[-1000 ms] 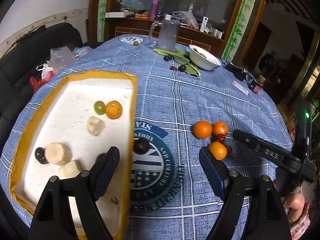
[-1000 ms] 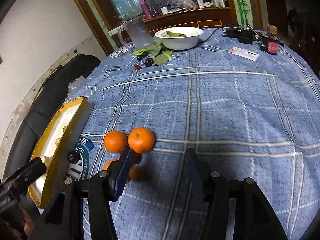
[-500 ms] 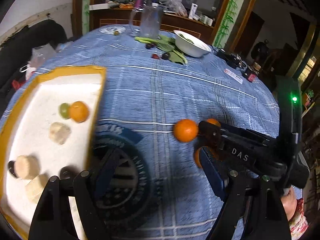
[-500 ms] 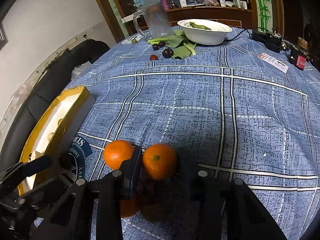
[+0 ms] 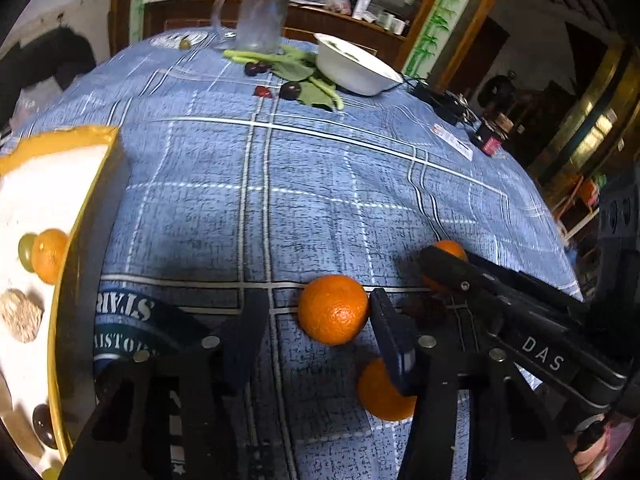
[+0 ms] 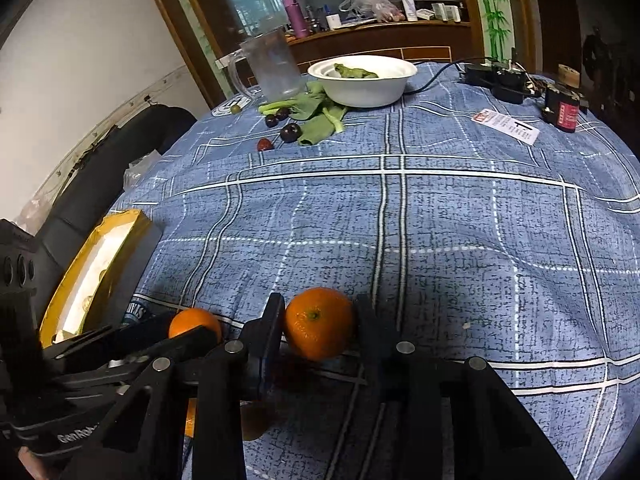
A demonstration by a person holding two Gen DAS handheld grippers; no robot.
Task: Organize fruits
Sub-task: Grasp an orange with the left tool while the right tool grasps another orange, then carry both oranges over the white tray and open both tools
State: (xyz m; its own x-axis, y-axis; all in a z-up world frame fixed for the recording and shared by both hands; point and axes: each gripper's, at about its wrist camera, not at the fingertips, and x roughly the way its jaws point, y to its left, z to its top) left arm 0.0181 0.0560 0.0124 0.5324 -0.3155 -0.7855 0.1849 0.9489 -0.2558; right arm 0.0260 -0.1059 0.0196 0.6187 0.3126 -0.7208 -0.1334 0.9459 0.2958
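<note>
Finds the right gripper [image 6: 320, 305] clenched on the nearer orange [image 6: 318, 328], both pads against its skin, where a second ago the jaws stood wider and short of it. Finds the left gripper [image 5: 316, 305], which a second ago hung over the tray [image 5: 60, 300], now brought across to the fruit cluster, with its jaws just drawn in around the second orange [image 5: 332, 308]; notes the pad on the right gripper's side touching the fruit and a clear gap at the other, so not yet a grip. Judges both hands to be mid-pickup, one fruit secured and one about to be. Records a third orange [image 5: 380, 392] lying on the worktop [image 5: 320, 180] under the left gripper's finger, and a dark fruit [image 5: 424, 308] just behind it, both close enough to be knocked on lifting. Notes the two grippers crowded side by side, nearly touching; advises lifting one before the other. Sees the tray's raised yellow rim near to the left, to be cleared from above, with an orange, a green fruit and pale pieces already inside. Finds bare cloth beyond the cluster, open room well up to the far clutter: dark plums [image 6: 290, 132], greens [image 6: 320, 120], white bowl [image 6: 360, 92] and jug [image 6: 276, 68].
</note>
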